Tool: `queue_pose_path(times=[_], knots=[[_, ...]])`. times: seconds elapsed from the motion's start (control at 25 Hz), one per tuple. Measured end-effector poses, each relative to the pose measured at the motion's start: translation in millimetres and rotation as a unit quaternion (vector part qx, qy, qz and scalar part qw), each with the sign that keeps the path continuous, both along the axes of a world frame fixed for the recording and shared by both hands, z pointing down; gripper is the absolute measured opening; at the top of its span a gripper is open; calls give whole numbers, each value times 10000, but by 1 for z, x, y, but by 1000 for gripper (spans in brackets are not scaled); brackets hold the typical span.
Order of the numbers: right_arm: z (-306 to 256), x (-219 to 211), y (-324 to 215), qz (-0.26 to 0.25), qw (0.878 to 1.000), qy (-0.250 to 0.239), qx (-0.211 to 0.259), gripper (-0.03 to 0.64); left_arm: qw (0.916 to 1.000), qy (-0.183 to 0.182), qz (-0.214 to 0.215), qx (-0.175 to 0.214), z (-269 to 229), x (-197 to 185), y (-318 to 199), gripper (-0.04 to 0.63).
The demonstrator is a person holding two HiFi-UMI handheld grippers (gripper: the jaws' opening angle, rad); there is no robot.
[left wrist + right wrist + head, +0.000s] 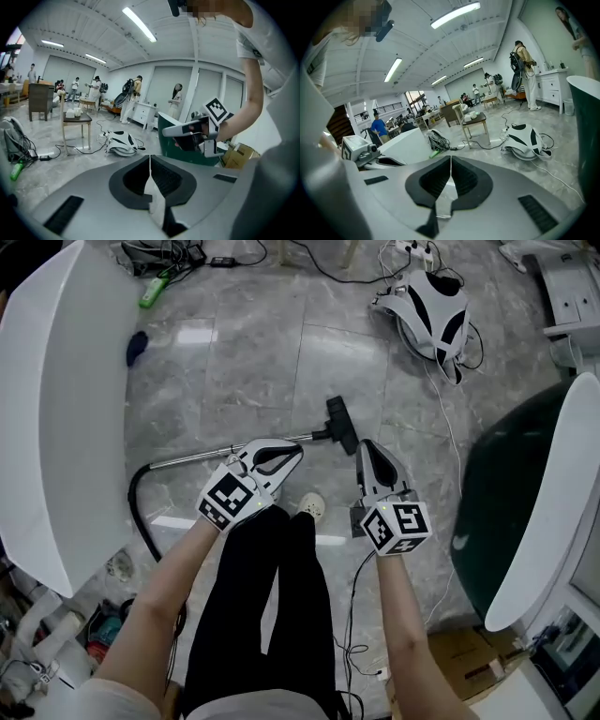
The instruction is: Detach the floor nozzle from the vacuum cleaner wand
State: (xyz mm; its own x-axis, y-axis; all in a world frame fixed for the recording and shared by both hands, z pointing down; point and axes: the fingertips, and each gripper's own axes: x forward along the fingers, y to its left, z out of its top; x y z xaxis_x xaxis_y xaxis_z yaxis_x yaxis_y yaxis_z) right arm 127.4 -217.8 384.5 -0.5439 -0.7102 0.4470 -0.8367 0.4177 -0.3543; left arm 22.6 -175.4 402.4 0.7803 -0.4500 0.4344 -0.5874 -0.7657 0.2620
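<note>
Head view: floor nozzle point(341, 425) looking stiff, light; gripping at neck seeming best, metal wand point(187, 458) probably slippery. Left gripper point(286, 456), right gripper point(367, 451) hovering near, fingers closed, empty.

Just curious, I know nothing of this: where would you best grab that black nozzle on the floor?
Likely its neck, where the nozzle meets the wand, coming from above with the right hand-held gripper: it lies flat on the floor, so only its top is free, and the neck is its narrowest part.

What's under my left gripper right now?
The silver wand lies on the floor below the left gripper, showing on both sides and ending at the black floor nozzle. The stretch directly beneath is covered, so contact cannot be told.
</note>
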Motion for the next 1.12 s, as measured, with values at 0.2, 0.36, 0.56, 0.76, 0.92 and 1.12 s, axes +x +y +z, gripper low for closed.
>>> queue_pose_path(times=[0.2, 0.36, 0.56, 0.76, 0.92, 1.12], knots=[[68, -9, -10, -372, 9983, 443, -65, 17, 9986, -508, 82, -142, 80, -14, -10, 12], [126, -16, -13, -609, 9964, 523, -264, 17, 9945, -953, 112, -413, 155, -21, -13, 12], [201, -19, -8, -803, 9929, 685, -553, 17, 9889, -1227, 279, -795, 234, -21, 0, 12], [268, -19, -1, -1045, 9873, 856, -838, 18, 9797, -1541, 538, -1165, 306, -18, 15, 14], [318, -19, 1, -1434, 9785, 1174, -905, 18, 9751, -1595, 595, -1424, 351, -13, 20, 14], [368, -30, 2, -2178, 9582, 1685, -778, 19, 9647, -2187, 842, -1204, 404, -13, 18, 31]])
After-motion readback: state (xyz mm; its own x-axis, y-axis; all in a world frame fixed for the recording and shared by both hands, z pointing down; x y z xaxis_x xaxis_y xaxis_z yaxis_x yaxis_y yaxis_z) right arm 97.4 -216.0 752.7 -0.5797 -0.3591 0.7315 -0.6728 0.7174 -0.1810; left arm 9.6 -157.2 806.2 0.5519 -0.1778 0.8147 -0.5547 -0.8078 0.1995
